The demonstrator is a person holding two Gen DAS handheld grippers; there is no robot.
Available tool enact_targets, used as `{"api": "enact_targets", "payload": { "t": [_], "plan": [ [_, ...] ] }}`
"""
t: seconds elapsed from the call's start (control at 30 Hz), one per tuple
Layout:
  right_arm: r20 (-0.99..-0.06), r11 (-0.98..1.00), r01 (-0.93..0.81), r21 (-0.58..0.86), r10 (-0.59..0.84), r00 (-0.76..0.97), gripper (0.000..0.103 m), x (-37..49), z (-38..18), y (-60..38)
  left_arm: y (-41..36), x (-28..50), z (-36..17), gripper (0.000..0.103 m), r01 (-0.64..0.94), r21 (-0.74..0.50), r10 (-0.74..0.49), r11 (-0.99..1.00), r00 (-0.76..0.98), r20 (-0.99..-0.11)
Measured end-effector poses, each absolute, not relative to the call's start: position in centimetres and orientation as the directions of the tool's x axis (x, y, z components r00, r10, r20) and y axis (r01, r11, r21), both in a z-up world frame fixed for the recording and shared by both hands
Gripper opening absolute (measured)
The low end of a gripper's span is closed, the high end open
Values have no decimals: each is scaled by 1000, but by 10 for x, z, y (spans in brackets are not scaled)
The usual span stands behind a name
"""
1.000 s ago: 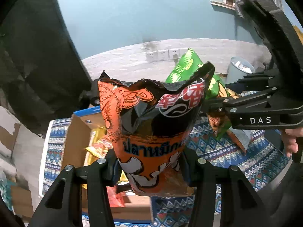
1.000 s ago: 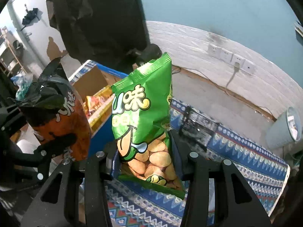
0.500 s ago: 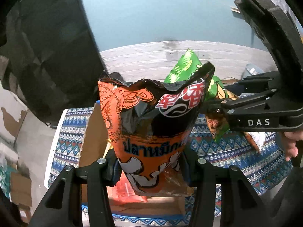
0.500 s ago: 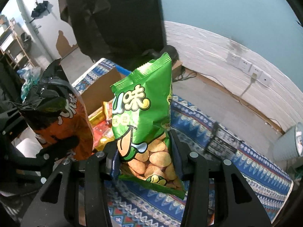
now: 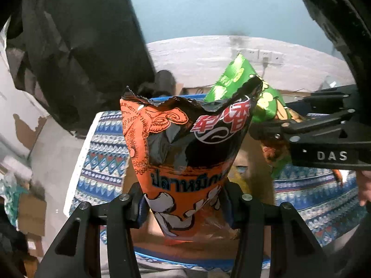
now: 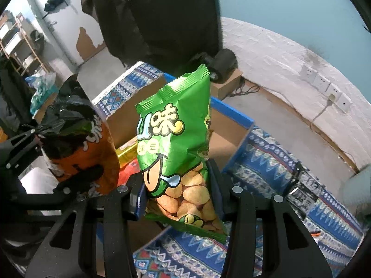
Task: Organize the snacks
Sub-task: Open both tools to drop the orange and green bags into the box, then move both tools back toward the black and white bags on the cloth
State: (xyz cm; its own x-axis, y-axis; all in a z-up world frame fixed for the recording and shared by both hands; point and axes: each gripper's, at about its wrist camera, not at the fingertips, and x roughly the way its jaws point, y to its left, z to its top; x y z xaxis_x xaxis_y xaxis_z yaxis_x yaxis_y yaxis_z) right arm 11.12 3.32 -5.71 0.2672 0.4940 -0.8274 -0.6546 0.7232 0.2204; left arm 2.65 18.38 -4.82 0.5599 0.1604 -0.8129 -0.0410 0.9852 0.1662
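The orange-and-black snack bag (image 5: 185,162) with an octopus drawing stands upright between the fingers of the left gripper (image 5: 183,205), clamped near its lower end, so that most of the bag rises above the pads and its torn top edge flares open. The jaws are partly closed, pressing on the bag from both sides. Seen from the right wrist, the same bag (image 6: 78,148) hangs at the left, over the near corner of the cardboard box (image 6: 129,113).

The green snack bag (image 6: 176,143) (pale round snacks show through its clear lower window) is pinched the same way in the right gripper (image 6: 179,197): upright, gripped at its lower part, with its sealed top pointing up and away from the camera. Those jaws too are narrowed onto the bag. In the left wrist view the green bag (image 5: 234,81) sits just behind and to the right of the orange one, with the right gripper (image 5: 278,132) reaching in from the right edge.

Both bags hang above the open box, which has a blue rim (image 6: 231,112) and holds yellow and red packets (image 6: 127,155). The box rests on a blue patterned cloth (image 6: 266,162) covering the table. Beyond are a white brick wall (image 6: 278,53) with sockets and a dark cloth (image 6: 162,16) hanging.
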Motion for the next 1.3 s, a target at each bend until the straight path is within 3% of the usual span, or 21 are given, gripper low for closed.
{"api": "enact_targets", "payload": {
  "t": [0.3, 0.37, 0.53, 0.6, 1.3],
  "plan": [
    [-831, 693, -670, 267, 517, 203, 48, 112, -69, 57, 194, 33, -61, 53, -83, 190, 206, 978, 500, -841],
    [-829, 692, -670, 269, 521, 205, 53, 112, -66, 57, 193, 35, -64, 53, -85, 201, 217, 976, 488, -845],
    [-824, 703, -664, 257, 518, 229, 64, 113, -59, 45, 186, 39, -62, 66, -86, 217, 231, 972, 487, -842],
    [-826, 713, -656, 248, 509, 241, 66, 114, -58, 38, 183, 40, -60, 81, -90, 247, 258, 965, 495, -830],
    [-855, 836, -521, 173, 390, 342, 74, 141, -64, -77, 94, 92, -69, 82, 1, 161, 140, 987, 480, -866]
  ]
}}
